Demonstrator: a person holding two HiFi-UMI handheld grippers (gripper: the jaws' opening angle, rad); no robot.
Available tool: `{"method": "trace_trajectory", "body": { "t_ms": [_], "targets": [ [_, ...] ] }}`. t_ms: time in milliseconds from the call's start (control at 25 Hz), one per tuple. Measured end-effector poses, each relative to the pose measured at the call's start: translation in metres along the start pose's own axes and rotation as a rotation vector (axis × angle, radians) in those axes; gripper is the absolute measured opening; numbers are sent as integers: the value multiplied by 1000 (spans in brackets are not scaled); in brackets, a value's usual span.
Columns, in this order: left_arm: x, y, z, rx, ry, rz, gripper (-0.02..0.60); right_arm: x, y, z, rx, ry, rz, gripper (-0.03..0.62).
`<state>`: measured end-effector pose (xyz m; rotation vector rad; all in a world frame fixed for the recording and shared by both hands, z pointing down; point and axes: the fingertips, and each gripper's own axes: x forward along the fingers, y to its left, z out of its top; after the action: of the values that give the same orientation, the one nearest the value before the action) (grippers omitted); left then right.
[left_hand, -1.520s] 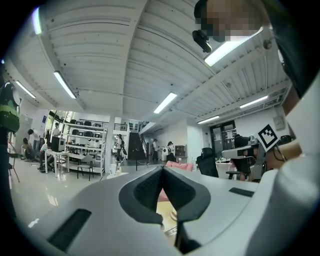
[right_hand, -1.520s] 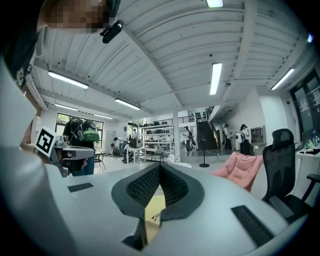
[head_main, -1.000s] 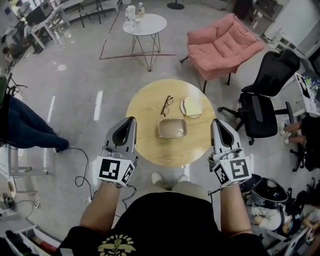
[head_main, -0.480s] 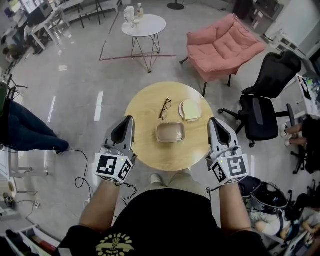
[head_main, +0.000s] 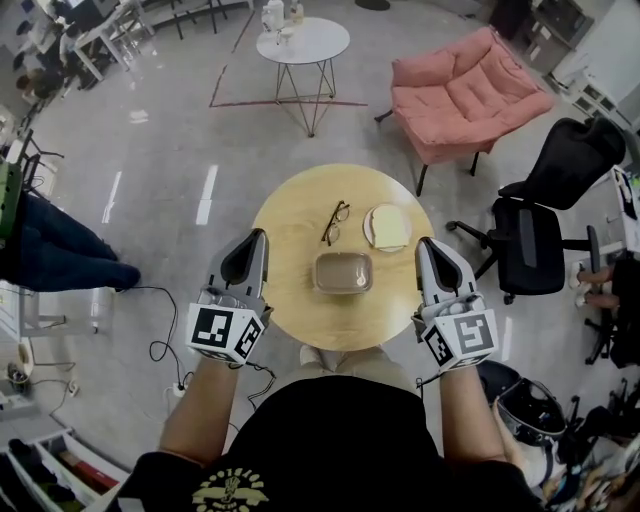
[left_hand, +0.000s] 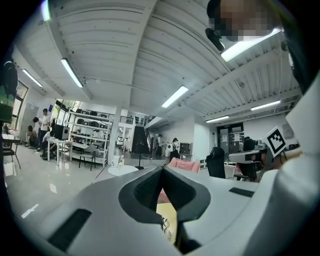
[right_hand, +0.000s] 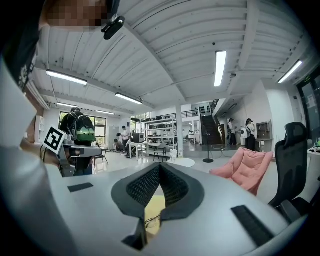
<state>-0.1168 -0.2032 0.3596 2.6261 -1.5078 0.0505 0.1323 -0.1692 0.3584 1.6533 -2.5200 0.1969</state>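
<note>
A round wooden table (head_main: 290, 235) stands below me on a grey floor. On it lie a pair of eyeglasses (head_main: 335, 222), a cream folded cloth (head_main: 386, 227) and a shallow rectangular beige container (head_main: 343, 272). My left gripper (head_main: 259, 238) hovers over the table's left edge, shut and empty. Over the right edge my right gripper (head_main: 424, 244) hovers, also shut and empty. In the left gripper view the jaws (left_hand: 161, 170) meet at their tips, with the eyeglasses (left_hand: 166, 231) showing below. The right gripper view shows its jaws (right_hand: 159, 166) closed above the eyeglasses (right_hand: 151, 220).
A pink armchair (head_main: 462, 88) stands behind the table to the right, and a black office chair (head_main: 550, 215) at the right. A small white round table (head_main: 302, 40) stands further back. A cable (head_main: 160, 330) trails on the floor at left, near a person's legs (head_main: 50, 250).
Both grippers stay shut and keep their places beside the table. The views have shifted slightly, and the eyeglasses now show under the left gripper's jaws.
</note>
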Motion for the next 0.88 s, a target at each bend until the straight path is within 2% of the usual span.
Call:
{"method": "trace_trajectory", "body": {
  "t_ms": [160, 280, 360, 560, 720, 880],
  "targets": [
    [10, 9, -24, -53, 45, 33, 15, 17, -9, -18, 29, 27, 17, 14],
    [18, 14, -46, -117, 73, 38, 15, 32, -12, -38, 39, 66, 21, 14],
    [21, 14, -59, -132, 94, 38, 15, 39, -14, -54, 47, 102, 24, 14],
    [36, 7, -112, -183, 220, 28, 15, 50, -22, -101, 75, 201, 35, 14],
    [44, 5, -159, -248, 315, 54, 15, 55, -28, -140, 96, 295, 48, 14],
    [51, -1, -196, -274, 392, 52, 15, 61, -35, -180, 123, 397, 49, 15]
  ]
}}
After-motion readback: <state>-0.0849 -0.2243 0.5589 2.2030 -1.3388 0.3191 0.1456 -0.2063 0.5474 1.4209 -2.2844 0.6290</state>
